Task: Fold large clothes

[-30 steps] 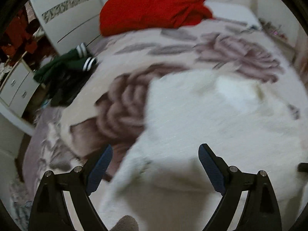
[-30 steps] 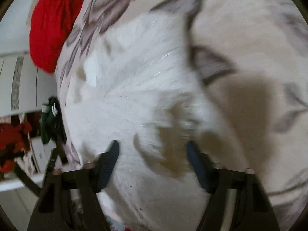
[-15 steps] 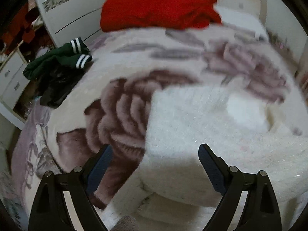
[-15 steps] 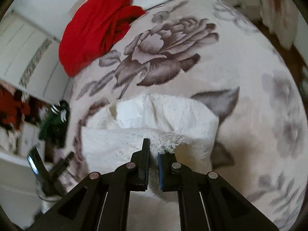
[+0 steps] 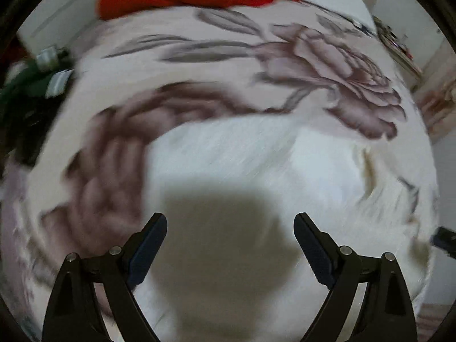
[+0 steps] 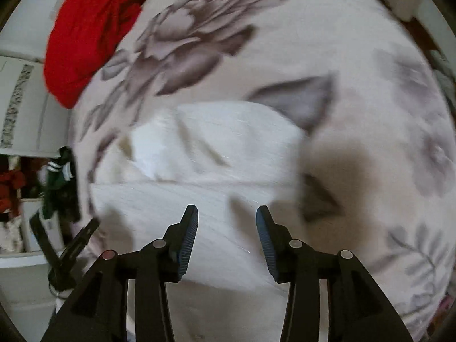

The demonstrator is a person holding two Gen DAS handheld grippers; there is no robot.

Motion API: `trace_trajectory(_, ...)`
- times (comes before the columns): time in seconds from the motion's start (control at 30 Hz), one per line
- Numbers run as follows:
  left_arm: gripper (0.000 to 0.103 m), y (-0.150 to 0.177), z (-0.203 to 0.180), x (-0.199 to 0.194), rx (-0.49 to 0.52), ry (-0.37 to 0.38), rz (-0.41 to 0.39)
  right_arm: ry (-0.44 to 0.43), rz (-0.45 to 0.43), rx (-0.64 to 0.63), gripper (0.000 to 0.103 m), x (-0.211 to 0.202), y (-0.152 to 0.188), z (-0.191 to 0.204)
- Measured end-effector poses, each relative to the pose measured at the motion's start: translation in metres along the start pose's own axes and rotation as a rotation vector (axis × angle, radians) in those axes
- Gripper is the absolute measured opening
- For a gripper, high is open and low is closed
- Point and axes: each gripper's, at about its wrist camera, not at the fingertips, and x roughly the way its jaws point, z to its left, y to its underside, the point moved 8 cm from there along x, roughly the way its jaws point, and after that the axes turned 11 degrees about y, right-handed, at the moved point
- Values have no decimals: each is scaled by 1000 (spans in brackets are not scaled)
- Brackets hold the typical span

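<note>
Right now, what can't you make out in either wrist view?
- White garment: sleeves and fold lines lost to motion blur, both views; near part shadowed in the left view.
- Green clothing: smeared, cut off at left edge.
- Red fabric: top cropped.
- Left tongs in right view: blurred.

One white garment [image 6: 216, 154]; one red one [image 6: 91, 37]; one green [image 5: 31, 82] — two grippers [image 5: 230, 245] [image 6: 227, 236].
</note>
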Motion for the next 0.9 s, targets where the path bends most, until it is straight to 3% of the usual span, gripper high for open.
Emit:
trace_trajectory(0.07,91,-23,-8,32,35,12,56,1,19,-34,45,17,-17,24)
trace_trajectory(0.13,85,-38,-15,73,121,-49,141,15,51,-68,45,43,-35,45)
trace_trajectory(0.17,68,-40,-16,87,170,-93,175,24,84,-91,45,61,-43,58)
trace_trajectory(0.23,42,-39,-20,108,267,-141,211,52,114,-103,45,91,-50,71)
trace_trajectory(0.3,26,-40,-28,109,298,-133,174,83,161,-140,45,120,-56,83)
trace_trajectory(0.33,10,-40,-30,105,300,-131,149,99,172,-146,45,129,-57,86)
trace_trajectory(0.4,8,-43,-32,99,281,-112,121,138,180,-159,42,142,-58,90)
trace_trajectory(0.43,7,-45,-31,95,246,-87,97,146,155,-157,17,143,-60,91)
trace_trajectory(0.47,7,-48,-30,91,229,-76,83,164,135,-157,13,144,-63,92)
trace_trajectory(0.67,6,-83,-30,67,139,-21,-21,188,23,-114,10,116,-87,112)
trace_trajectory(0.77,6,-98,-20,68,95,-13,-22,207,-32,-89,10,102,-112,116)
trace_trajectory(0.9,6,-112,-15,79,79,-32,-25,214,-40,-33,10,100,-136,113)
